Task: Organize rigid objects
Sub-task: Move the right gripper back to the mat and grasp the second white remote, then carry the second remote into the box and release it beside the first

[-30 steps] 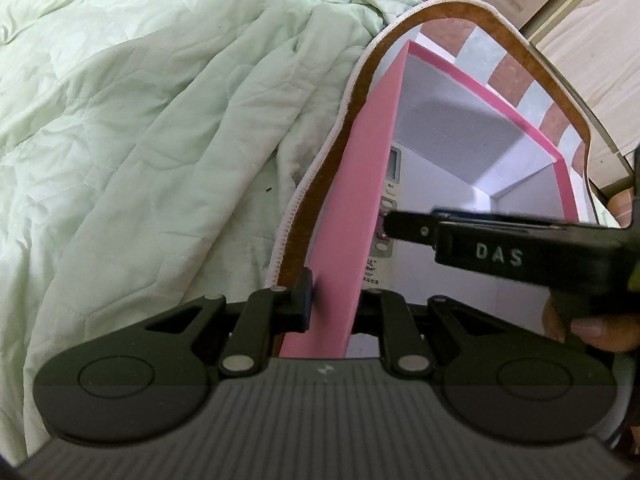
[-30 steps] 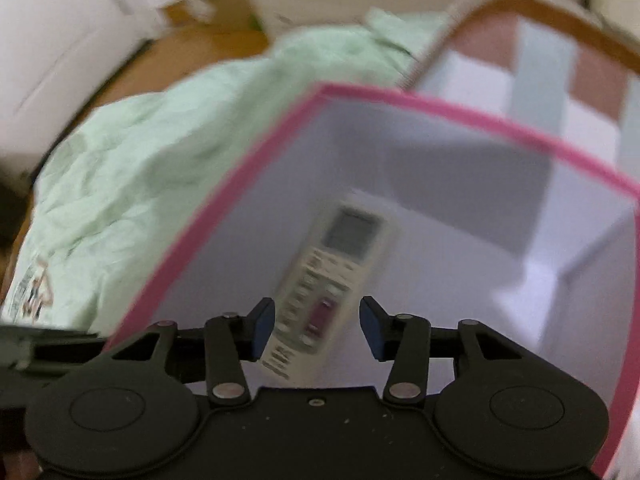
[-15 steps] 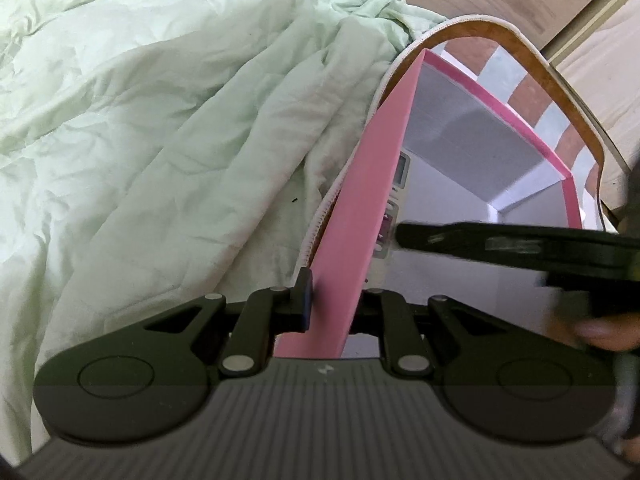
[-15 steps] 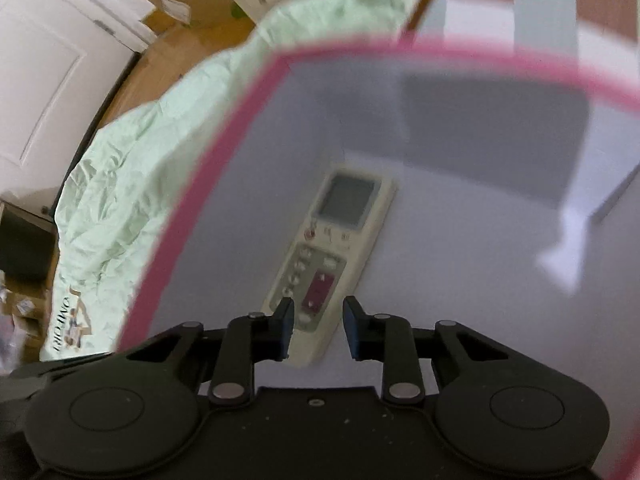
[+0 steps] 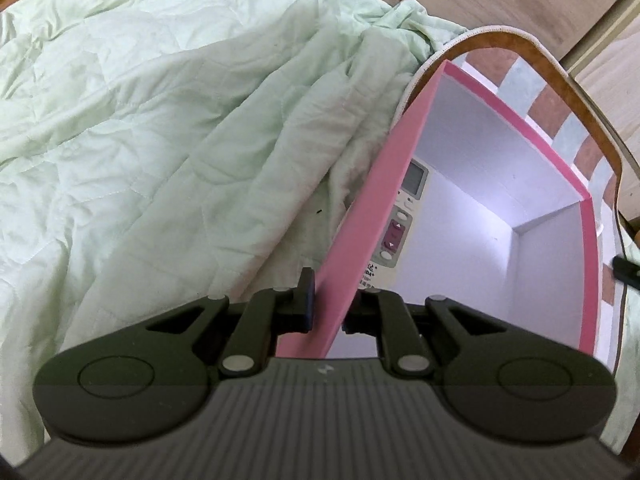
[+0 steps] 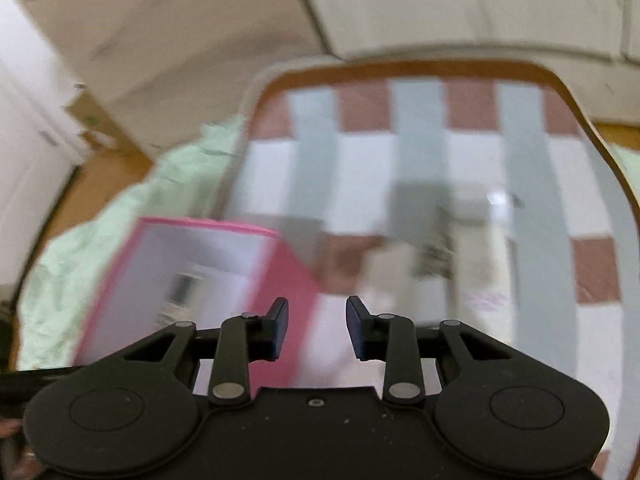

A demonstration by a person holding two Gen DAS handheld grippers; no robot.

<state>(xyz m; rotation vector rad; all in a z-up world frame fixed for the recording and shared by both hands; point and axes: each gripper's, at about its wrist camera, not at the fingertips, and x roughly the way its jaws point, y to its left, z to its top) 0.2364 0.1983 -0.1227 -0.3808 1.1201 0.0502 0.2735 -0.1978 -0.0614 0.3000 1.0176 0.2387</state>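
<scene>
The left gripper (image 5: 329,312) clamps the near wall of the pink box (image 5: 352,220); the remote (image 5: 400,224) lies inside (at 1 o'clock from the pads). The right gripper (image 6: 316,330), box at 10 o'clock, is opening with nothing between its 2 jaws.

left claw (image 5: 326,308): black, ribbed housing, silver pivot screws | right claw (image 6: 316,330): black, dark-blue pads, silver screws
</scene>
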